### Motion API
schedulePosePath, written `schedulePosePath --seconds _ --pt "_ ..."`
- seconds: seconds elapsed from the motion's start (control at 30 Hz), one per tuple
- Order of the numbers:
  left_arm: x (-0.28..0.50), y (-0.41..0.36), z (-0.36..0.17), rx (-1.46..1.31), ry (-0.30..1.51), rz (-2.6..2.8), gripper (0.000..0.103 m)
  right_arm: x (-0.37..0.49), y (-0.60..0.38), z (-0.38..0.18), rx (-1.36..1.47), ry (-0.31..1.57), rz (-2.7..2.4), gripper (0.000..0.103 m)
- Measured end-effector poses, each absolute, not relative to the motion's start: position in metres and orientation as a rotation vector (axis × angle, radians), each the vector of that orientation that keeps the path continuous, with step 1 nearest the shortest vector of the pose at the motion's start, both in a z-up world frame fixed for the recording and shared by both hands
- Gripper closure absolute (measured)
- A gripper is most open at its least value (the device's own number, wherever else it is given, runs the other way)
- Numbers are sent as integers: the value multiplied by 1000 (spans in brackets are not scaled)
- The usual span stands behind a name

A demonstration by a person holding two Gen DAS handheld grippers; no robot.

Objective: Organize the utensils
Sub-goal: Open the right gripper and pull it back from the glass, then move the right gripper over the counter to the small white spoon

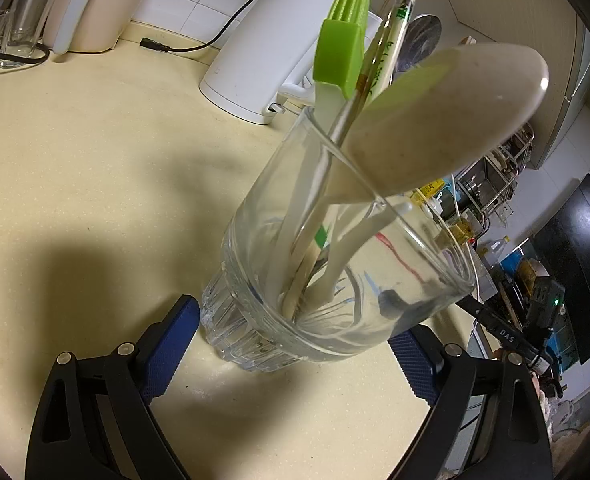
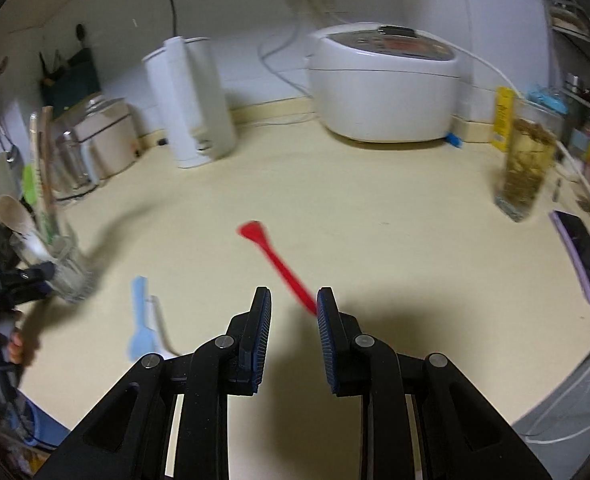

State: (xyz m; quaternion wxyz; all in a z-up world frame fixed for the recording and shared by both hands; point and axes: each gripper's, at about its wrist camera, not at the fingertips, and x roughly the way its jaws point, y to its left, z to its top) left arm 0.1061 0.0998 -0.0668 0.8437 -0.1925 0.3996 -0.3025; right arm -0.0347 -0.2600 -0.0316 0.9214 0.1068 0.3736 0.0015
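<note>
Faintly, "DAS" reads on the right gripper (image 1: 513, 338) beside the glass (image 1: 335, 280).

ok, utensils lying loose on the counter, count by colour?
Red spatula: 1
Light blue utensil: 1
White utensil, thin and blurred, beside the blue one: 1
Total: 3
Not counted: those standing in the glass.

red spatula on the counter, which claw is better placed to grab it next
Right. The right claw is open and empty with the red spatula lying just ahead, its handle reaching the right-side finger. The left claw is busy bracketing the glass of utensils, away to the side.
</note>
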Motion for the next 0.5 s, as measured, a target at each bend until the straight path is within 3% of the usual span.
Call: schedulePosePath --seconds 0.5 --pt "106 100 -67 -407 843 -639 9 -45 -240 -47 272 755 274 79"
